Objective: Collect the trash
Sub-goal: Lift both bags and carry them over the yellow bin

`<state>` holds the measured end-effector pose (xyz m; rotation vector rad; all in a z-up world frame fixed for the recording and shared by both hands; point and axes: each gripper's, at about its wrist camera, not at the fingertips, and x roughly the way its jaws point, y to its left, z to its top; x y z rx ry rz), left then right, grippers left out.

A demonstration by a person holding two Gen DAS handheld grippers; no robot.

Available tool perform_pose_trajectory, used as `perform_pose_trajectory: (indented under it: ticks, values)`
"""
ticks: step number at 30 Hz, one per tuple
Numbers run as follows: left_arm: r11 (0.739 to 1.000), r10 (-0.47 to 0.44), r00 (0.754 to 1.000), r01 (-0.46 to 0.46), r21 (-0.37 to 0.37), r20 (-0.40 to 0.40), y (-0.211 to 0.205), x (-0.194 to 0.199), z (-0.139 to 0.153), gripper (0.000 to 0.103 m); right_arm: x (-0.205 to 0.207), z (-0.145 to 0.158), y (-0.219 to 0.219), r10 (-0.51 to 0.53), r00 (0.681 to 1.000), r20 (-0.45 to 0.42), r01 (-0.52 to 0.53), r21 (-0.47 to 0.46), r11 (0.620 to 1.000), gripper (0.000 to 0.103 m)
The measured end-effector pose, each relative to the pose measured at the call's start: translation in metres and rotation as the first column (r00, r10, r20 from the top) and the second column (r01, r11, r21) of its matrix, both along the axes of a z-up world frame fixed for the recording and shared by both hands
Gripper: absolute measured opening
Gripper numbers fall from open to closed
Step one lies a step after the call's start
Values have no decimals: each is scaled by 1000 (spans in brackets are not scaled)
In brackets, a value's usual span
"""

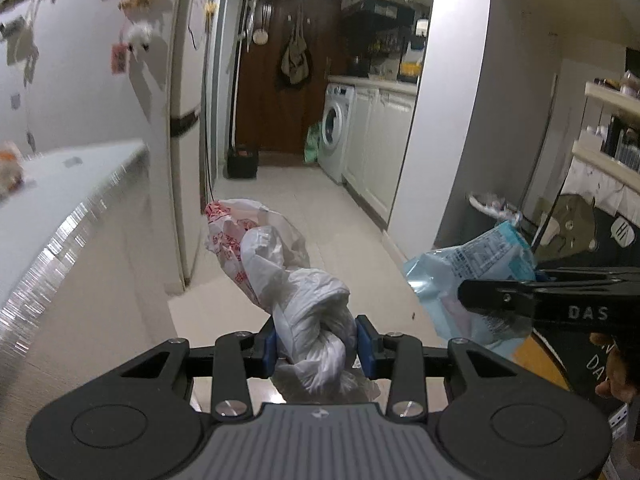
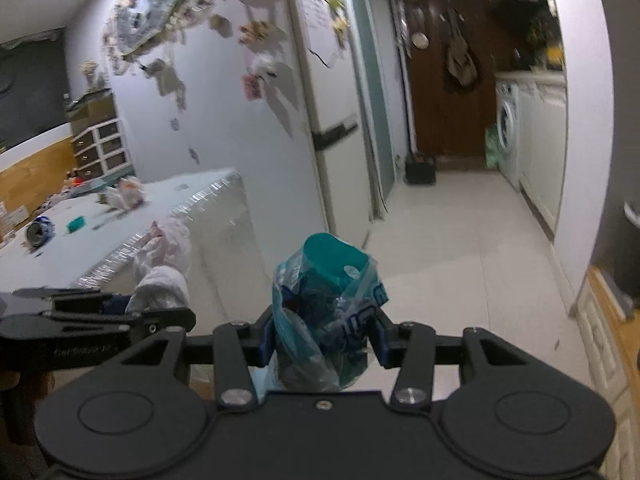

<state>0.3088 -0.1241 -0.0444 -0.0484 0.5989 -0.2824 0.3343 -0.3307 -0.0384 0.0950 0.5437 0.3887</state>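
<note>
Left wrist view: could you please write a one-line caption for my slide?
Left gripper clamps a knotted white plastic bag, while the right gripper carries a blue wrapper toward the kitchen corridor.

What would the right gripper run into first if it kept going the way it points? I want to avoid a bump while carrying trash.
Probably only the bare floor: the right gripper, shut on the blue plastic bag, points slightly down the open corridor. Depth is hard to judge.

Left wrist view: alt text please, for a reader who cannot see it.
The left gripper clamps a knotted white plastic bag with red print. At right, the right gripper holds a blue packet. Ahead, a tiled hallway runs to a washing machine and brown door.
</note>
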Motion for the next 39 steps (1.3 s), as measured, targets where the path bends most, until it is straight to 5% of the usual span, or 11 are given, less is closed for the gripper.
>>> perform_pose_trajectory:
  ticks: [6, 11, 16, 21, 28, 39]
  values:
    - [1000, 11, 994, -13, -15, -112, -4, 31, -52, 40, 32, -49, -3, -29, 989, -143, 25, -31, 999, 47]
    - [999, 15, 979, -25, -46, -203, -2, 54, -100, 39, 57, -98, 2, -66, 951, -303, 60, -27, 998, 47]
    - [998, 22, 955, -39, -53, -296, 0, 72, -147, 40, 74, -137, 16, -76, 924, -374, 50, -80, 996, 47]
    - [997, 36, 925, -60, -52, -377, 7, 88, -193, 39, 90, -176, 33, -94, 902, -422, 33, -151, 988, 48]
    - [994, 64, 877, -100, -50, -475, 20, 113, -257, 40, 99, -244, 58, -102, 827, -553, -31, -226, 974, 47]
    - [998, 47, 789, -68, -12, -613, 25, 140, -327, 40, 120, -302, 82, -117, 759, -640, -75, -265, 961, 48]
